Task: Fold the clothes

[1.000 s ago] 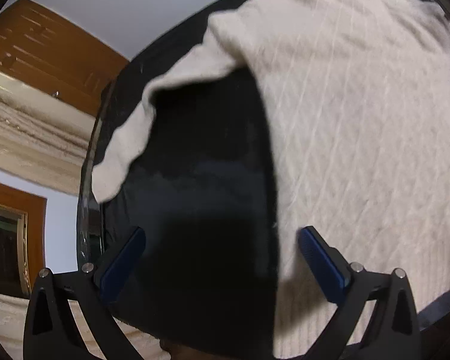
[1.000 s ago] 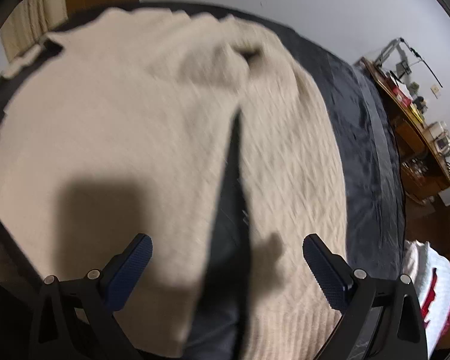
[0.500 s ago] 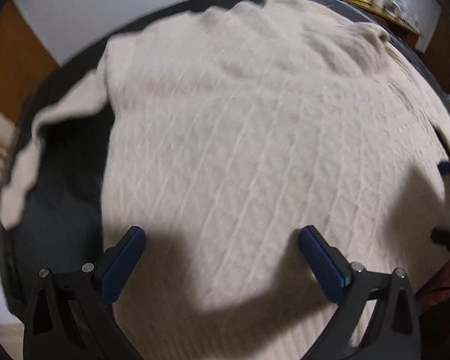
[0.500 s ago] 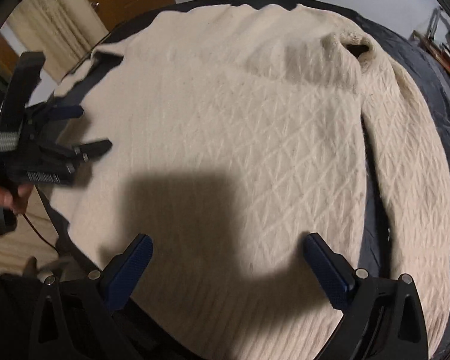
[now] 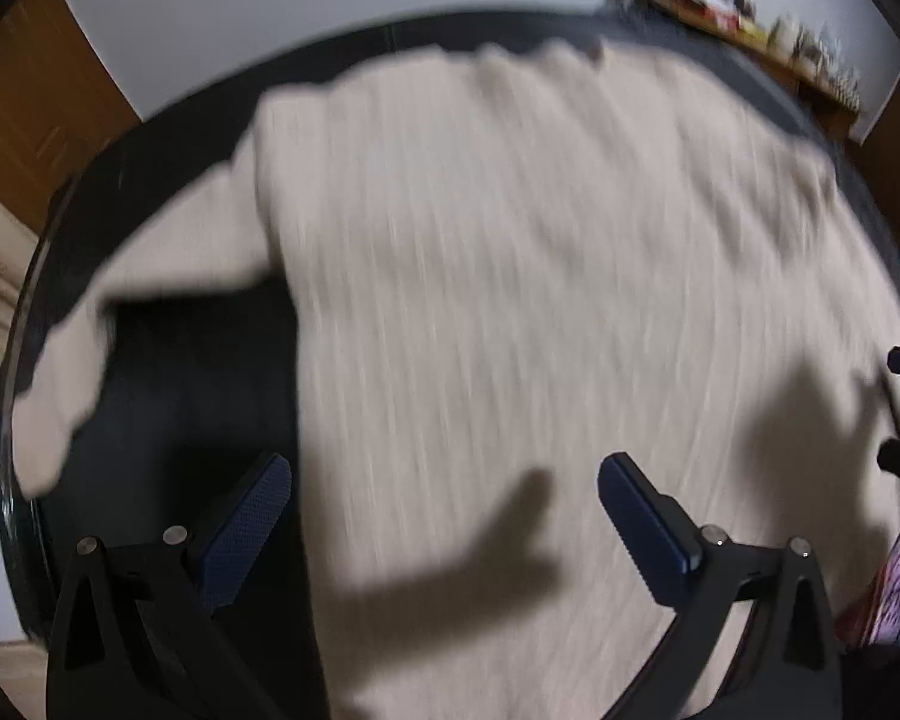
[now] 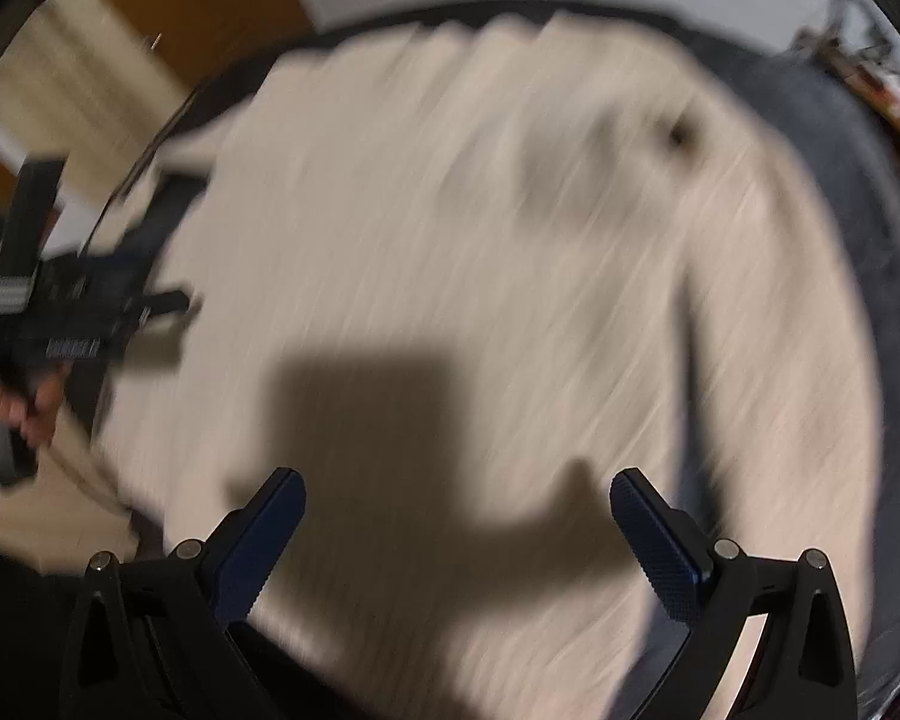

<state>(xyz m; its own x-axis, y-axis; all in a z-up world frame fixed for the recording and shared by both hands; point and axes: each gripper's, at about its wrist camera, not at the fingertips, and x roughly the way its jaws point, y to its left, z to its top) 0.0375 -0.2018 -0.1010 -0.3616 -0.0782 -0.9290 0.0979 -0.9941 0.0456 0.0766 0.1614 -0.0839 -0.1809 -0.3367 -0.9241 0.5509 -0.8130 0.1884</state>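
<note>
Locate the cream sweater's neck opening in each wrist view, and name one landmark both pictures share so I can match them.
Left wrist view: the sweater fills the frame, but blur hides its neck opening; I cannot place it.
Right wrist view: the neck opening shows as a dark spot at upper right.
Shared landmark: the sleeve on the dark surface, at left in the left view, at upper left in the right view.

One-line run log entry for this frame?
stage: pre-grasp | cream knit sweater: flat on dark round table | left claw: open, empty | right claw: open, empty | views: motion-blurred
</note>
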